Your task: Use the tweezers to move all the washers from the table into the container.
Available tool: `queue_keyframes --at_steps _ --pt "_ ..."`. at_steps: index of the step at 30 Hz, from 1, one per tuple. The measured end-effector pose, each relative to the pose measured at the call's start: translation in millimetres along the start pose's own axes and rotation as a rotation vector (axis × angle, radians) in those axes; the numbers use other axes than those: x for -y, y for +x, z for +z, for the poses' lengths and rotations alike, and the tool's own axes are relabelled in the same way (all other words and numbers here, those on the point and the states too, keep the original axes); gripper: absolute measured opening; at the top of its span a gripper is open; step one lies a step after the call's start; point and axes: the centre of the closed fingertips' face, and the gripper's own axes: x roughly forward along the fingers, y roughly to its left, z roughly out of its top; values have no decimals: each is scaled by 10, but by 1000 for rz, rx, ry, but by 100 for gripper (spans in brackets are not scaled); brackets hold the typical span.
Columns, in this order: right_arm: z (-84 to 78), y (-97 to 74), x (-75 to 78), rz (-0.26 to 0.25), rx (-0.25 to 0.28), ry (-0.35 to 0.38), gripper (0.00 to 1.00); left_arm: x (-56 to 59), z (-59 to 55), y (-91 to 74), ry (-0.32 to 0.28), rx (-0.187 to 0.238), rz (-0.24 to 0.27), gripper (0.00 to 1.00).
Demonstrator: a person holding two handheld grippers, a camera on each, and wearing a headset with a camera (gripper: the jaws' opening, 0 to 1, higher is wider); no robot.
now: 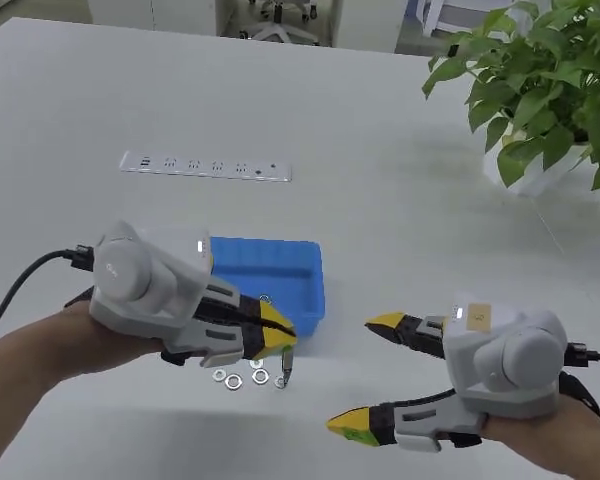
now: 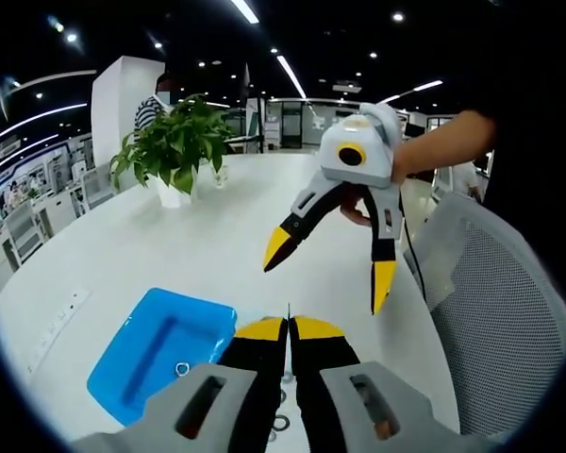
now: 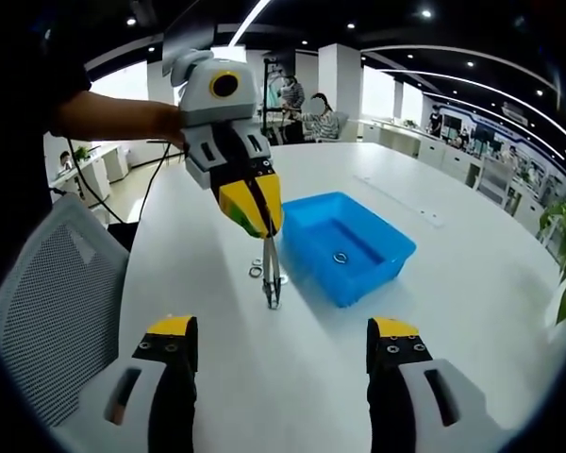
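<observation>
My left gripper (image 1: 278, 333) is shut on a pair of thin metal tweezers (image 1: 283, 366) that point down at the table. Their tips reach the tabletop beside several small silver washers (image 1: 234, 381) lying just in front of the blue container (image 1: 302, 262). One washer (image 1: 265, 298) lies inside the container. In the right gripper view the tweezers (image 3: 272, 274) hang from the left gripper (image 3: 251, 204), with washers (image 3: 256, 270) beside them and one washer (image 3: 341, 257) in the container (image 3: 377, 255). My right gripper (image 1: 365, 375) stays open and holds nothing, to the right of the container.
A white power strip (image 1: 205, 167) lies further back on the white table. A potted plant (image 1: 540, 90) stands at the far right. A grey mesh chair (image 3: 52, 311) is at the table's near side. People sit in the background of the office.
</observation>
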Motion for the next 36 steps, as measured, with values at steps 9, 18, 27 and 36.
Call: queue_keyframes --at_steps 9,18,27,36 --pt "1 25 -15 7 -4 -2 74 26 6 -17 -3 1 -1 5" --pt "14 52 -33 14 -4 -6 74 44 -28 -27 -8 -3 -7 5" --pt "50 131 -79 50 2 -33 65 63 -29 -26 -3 0 -20 5" --pt "132 297 -89 109 -7 -137 45 78 -42 -41 8 -9 -36 5"
